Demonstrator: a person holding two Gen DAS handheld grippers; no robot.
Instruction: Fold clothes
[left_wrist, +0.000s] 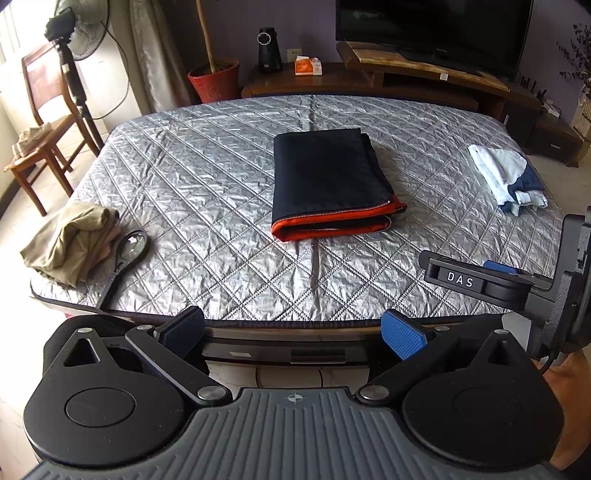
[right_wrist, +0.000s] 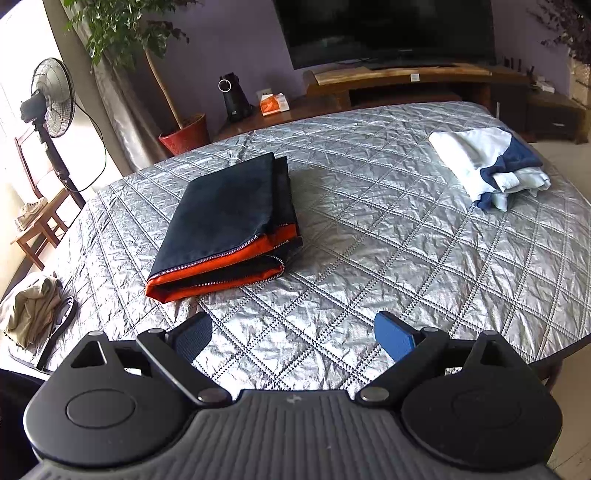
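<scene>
Nearest, we hold the left gripper (left_wrist: 293, 334) at the near edge of the table, its jaws wide apart and gripping nothing; blue pads face each other across the gap. The right gripper (right_wrist: 293, 336) hovers over the near part of the quilted cover, jaws likewise spread and empty. In the left view we also see the right gripper (left_wrist: 476, 277) from the side, with "DAS" lettered on one finger.

The table (left_wrist: 207, 192) carries a silver quilted cover stitched in a diamond grid, creased all over.

At the near left corner we note a crumpled khaki garment (left_wrist: 70, 240), unfolded, overhanging the edge. A magnifier (left_wrist: 129, 247) lies just beside it, lens touching the cloth.

Mid-table lies the jacket (left_wrist: 328, 181), folded into a flat rectangle. We record a dark navy outer face, a bright orange lining showing along the near edge, and two runs of silver zipper teeth there. Layers stack evenly; the right side shows several stacked folds. From the right view the jacket (right_wrist: 225, 225) sits left of centre, well apart from both grippers.

At the far right, a folded pile (right_wrist: 491, 166) of white, pale blue and navy cloth rests near the table edge.

Beyond the table: a wooden chair (left_wrist: 40, 122) and a standing fan (right_wrist: 51, 99) at left, a red pot (left_wrist: 214, 79) with a plant, a black speaker (left_wrist: 267, 48), an orange box (left_wrist: 307, 66), a low wooden cabinet (left_wrist: 424, 77) and a television (left_wrist: 432, 29) against a purple wall.
</scene>
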